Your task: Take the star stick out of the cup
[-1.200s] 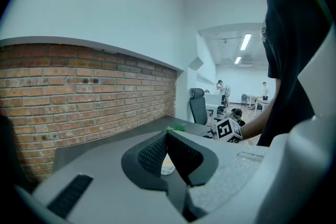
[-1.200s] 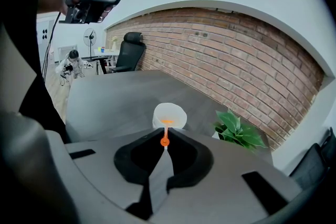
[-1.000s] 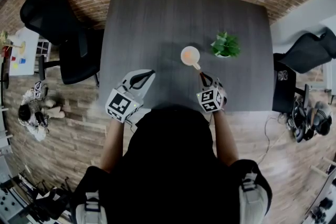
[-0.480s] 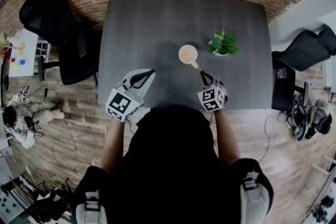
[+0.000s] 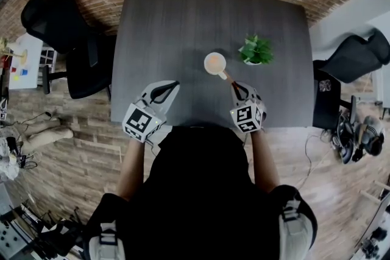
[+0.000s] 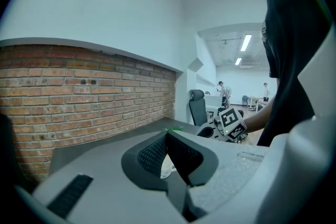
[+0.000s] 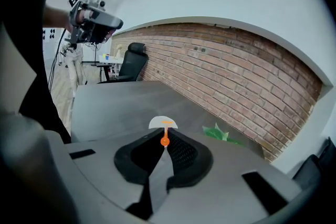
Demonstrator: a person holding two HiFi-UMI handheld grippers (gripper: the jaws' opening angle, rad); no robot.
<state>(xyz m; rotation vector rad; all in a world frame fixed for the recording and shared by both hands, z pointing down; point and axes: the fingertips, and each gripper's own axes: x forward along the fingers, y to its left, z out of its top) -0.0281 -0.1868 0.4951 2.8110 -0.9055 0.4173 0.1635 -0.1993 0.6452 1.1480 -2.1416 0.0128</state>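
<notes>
Right tongs (image 7: 165, 140) are pinched shut on the near end of the orange star stick (image 5: 225, 74), left tongs (image 6: 167, 136) closed on nothing near the bench (image 5: 164, 27) edge, well apart. Stick leans out of the white cup (image 5: 214, 63) just ahead, so I'd say draw it back and up along its own slant, slowly, or the rim catches and the cup tips toward the little plant (image 5: 256, 50) beside it.

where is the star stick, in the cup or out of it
In the cup. The star stick runs from the shut jaws of the right gripper up into the cup, its star end inside the rim.
</notes>
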